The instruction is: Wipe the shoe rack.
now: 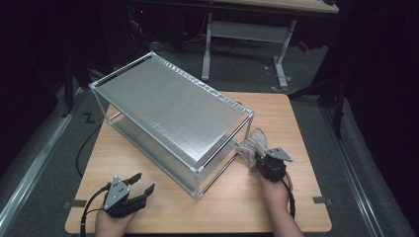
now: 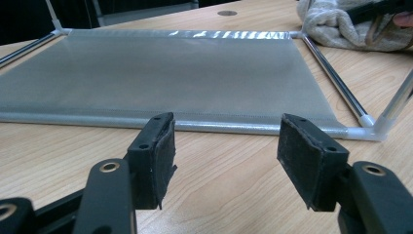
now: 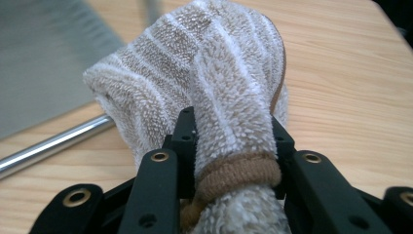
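Observation:
A rolled beige towel with white stripes (image 3: 214,83) is squeezed between the two black jaws of my right gripper (image 3: 234,146), which is shut on it near its brown hemmed end. In the high view that towel (image 1: 251,143) sits at the right end of the rack, low over the table, with my right gripper (image 1: 259,157) just behind it. My left gripper (image 1: 141,183) rests near the table's front left edge, jaws apart and holding nothing. Its own camera shows the left gripper (image 2: 226,146) open over bare wood, facing the rack's lower shelf (image 2: 146,78), with the towel (image 2: 341,27) at the far right.
A two-tier metal-framed rack with grey fabric shelves (image 1: 168,108) stands diagonally across the wooden table (image 1: 276,207). Its chrome corner post (image 1: 197,182) is close to the front. Another desk's legs (image 1: 281,64) stand beyond the table in the dark room.

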Demonstrator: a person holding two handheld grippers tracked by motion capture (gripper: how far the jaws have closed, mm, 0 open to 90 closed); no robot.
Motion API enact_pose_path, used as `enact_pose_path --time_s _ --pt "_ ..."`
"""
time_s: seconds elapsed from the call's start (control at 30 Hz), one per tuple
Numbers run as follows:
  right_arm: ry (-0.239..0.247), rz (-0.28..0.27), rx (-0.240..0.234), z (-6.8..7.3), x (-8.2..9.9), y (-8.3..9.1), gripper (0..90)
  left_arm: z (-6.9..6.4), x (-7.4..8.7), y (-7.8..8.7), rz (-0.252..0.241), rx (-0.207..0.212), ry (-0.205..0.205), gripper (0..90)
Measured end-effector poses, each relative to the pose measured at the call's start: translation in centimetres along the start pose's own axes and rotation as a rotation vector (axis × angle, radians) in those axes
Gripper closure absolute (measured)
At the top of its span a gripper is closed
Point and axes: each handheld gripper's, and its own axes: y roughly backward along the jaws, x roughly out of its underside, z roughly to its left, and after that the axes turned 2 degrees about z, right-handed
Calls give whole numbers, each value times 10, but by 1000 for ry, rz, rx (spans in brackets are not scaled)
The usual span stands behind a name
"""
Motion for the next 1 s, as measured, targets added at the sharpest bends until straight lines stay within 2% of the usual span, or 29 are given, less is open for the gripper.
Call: enact_pose_path --time_s 0.13,0.27,0.37,0.5,0.63,0.67,0.83,1.0 --pt "-59 -39 61 -19 1 7 673 0 0 0 1 1 2 389" --pt "-88 -60 71 -28 -5 8 673 -1 0 -2 7 5 -9 389" --pt "-95 -68 58 -24 -11 4 674 -2 0 -2 8 5 -11 389" --pt "-89 -79 30 -12 -19 -3 674 0 0 -1 5 3 -4 389" --pt "-86 -105 10 -4 -26 -2 674 0 0 -1 4 3 2 389" --pt "-91 -133 0 -1 -35 3 674 0 0 0 3 3 1 389" --pt "-120 -218 -26 -4 -56 23 674 0 0 0 2 6 2 389" --pt "-111 -280 -36 -4 -72 42 674 -1 0 -1 5 8 -2 389"
